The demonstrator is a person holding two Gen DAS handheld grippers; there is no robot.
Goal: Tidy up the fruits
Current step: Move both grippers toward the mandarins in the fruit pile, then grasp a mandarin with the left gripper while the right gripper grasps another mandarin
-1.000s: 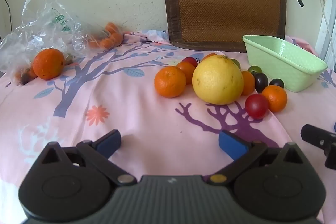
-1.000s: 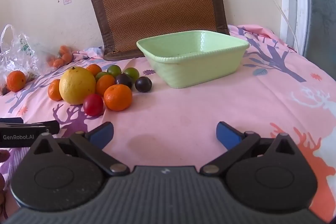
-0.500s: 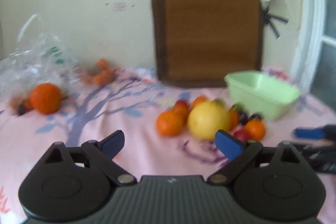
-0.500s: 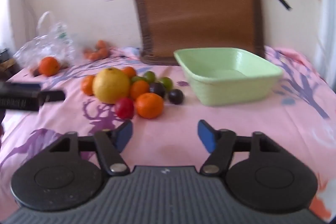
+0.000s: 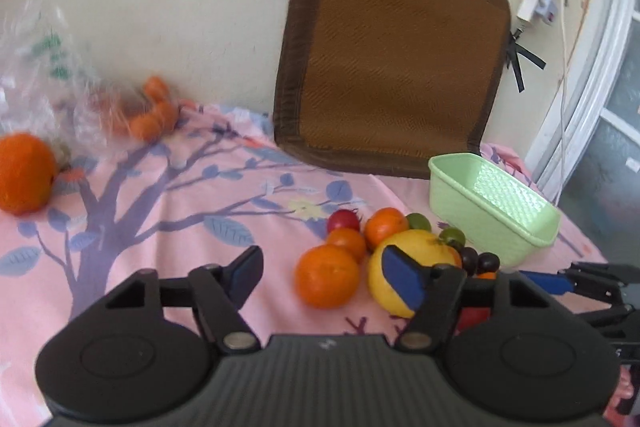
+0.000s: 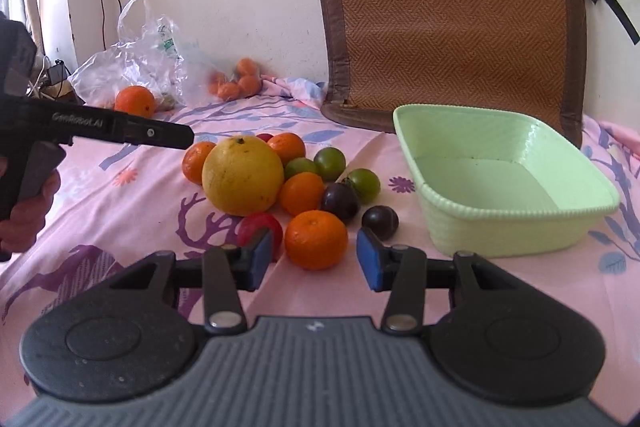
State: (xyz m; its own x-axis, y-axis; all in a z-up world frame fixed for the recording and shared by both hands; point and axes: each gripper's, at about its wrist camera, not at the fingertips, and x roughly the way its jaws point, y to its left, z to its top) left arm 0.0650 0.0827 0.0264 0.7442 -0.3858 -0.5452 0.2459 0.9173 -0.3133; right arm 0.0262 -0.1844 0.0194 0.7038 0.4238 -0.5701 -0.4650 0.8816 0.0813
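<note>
A pile of fruit lies on the pink cloth: a big yellow grapefruit [image 6: 242, 176], several oranges, green and dark plums and a red fruit [image 6: 260, 230]. The nearest orange [image 6: 316, 239] sits just ahead of my right gripper [image 6: 312, 259], which is open and empty, its blue pads either side of the orange, short of it. An empty green basket [image 6: 512, 227] stands to the right. My left gripper [image 5: 324, 275] is open and empty, raised, with an orange [image 5: 327, 276] and the grapefruit [image 5: 412, 267] ahead of it. The basket also shows in the left wrist view [image 5: 496, 223].
A clear plastic bag [image 6: 136, 67] with a large orange [image 6: 135, 100] and small oranges [image 6: 236, 83] lies at the back left. A brown woven cushion [image 6: 448, 11] leans on the wall behind the basket. The left gripper's body [image 6: 96, 127] reaches in from the left.
My right gripper has moved forward to the nearest orange and its jaws have narrowed. My left gripper has risen and swung right, nearer the pile, and its jaws have narrowed somewhat.
</note>
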